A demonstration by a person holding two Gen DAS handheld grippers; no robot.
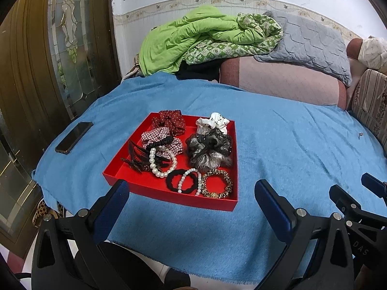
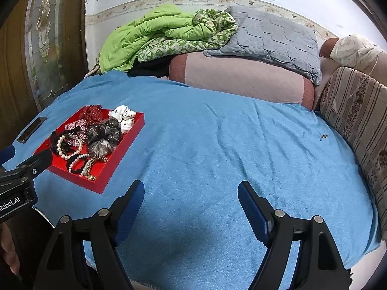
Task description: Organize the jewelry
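Both grippers hang back at the near edge of the blue cloth (image 1: pixel 278 145), and neither has anything in it. The left gripper (image 1: pixel 192 193) has its jaws spread wide and empty, and the red tray (image 1: pixel 169 194) sits dead ahead of it, the tray's near wall just beyond the fingertips. The right gripper (image 2: pixel 191 193) is spread too and holds nothing, but it looks out over bare cloth; from its view the red tray (image 2: pixel 113 169) lies well off to the left and farther in. So the left hand is clearly the nearer one. Closest to it, along the tray's near wall, lie the leopard-print scrunchie (image 1: pixel 217 183) at the near right corner and a black hair tie (image 1: pixel 181 182) with a small pearl bracelet (image 1: pixel 189 181) draped across it; a larger pearl bracelet (image 1: pixel 160 162) sits just behind, toward the left wall. These rings lie flat, with no long axis to line up on, so my call is a short reach straight forward and down. A phone (image 1: pixel 73 137) rests on the cloth near its left edge, apart from the tray.
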